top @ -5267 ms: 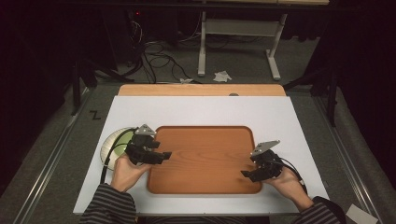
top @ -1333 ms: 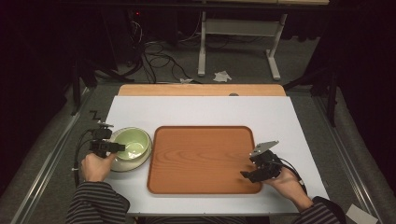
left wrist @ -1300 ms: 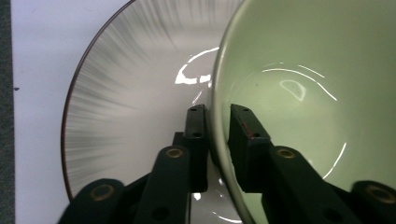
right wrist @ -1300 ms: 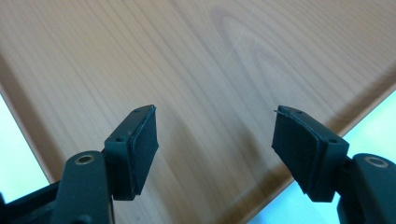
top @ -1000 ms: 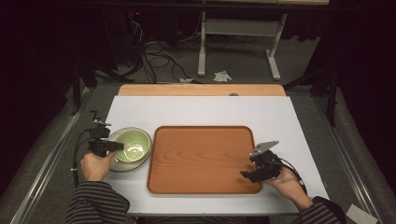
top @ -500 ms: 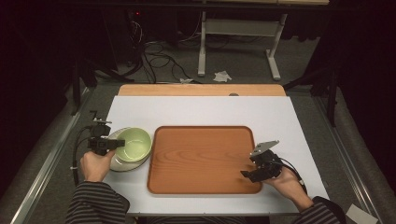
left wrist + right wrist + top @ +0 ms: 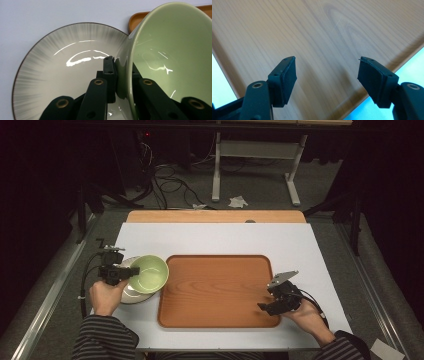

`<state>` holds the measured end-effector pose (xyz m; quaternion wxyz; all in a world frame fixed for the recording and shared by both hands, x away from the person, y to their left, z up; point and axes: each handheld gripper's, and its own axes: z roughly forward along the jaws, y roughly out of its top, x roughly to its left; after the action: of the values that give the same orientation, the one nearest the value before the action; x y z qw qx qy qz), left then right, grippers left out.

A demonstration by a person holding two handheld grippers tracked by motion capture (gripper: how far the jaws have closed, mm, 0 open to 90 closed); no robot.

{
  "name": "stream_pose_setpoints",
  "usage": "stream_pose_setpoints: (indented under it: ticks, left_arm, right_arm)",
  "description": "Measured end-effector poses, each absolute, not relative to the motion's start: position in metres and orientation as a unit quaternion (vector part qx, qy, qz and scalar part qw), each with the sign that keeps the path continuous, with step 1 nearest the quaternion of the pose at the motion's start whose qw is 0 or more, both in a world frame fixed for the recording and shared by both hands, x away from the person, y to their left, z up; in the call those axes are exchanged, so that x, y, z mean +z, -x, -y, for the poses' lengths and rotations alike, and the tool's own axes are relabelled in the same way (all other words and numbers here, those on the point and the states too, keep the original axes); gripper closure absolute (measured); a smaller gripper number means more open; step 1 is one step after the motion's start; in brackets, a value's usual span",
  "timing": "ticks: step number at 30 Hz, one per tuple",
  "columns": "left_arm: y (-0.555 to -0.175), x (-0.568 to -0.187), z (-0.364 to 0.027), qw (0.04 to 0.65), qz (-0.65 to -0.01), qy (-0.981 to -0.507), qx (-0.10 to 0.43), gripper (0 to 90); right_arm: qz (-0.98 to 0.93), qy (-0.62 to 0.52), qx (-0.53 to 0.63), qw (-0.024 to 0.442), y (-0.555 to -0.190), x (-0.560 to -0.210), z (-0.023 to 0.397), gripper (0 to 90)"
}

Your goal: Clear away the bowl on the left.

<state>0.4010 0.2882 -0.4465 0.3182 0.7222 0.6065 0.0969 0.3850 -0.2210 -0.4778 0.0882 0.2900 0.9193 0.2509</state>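
Note:
A pale green bowl hangs tilted just above a white plate with a dark rim, at the table's left. My left gripper is shut on the bowl's near rim. In the left gripper view the jaws pinch the green bowl wall, one inside and one outside, with the plate below. The bowl's right side reaches the left edge of a wooden tray. My right gripper stands open over the tray's front right corner, nothing between its fingers. The tray's wood lies under those jaws.
A white mat covers the table, with a bare wooden strip at the far edge. Beyond the table, cables and a metal stand's legs are on the dark floor.
My left gripper has lifted the green bowl off the plate and carried it right, toward the tray; the plate now shows beneath. The right gripper has stayed still.

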Motion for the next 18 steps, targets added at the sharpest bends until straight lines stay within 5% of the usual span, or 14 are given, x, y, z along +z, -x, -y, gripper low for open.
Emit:
stream_pose_setpoints:
  ticks: [18]
  left_arm:
    - [-0.407, -0.432, -0.256, 0.345, -0.563, -0.746, 0.081, 83.5]
  right_arm:
    - [-0.918, -0.295, 0.25, 0.087, -0.386, -0.479, 0.222, 32.6]
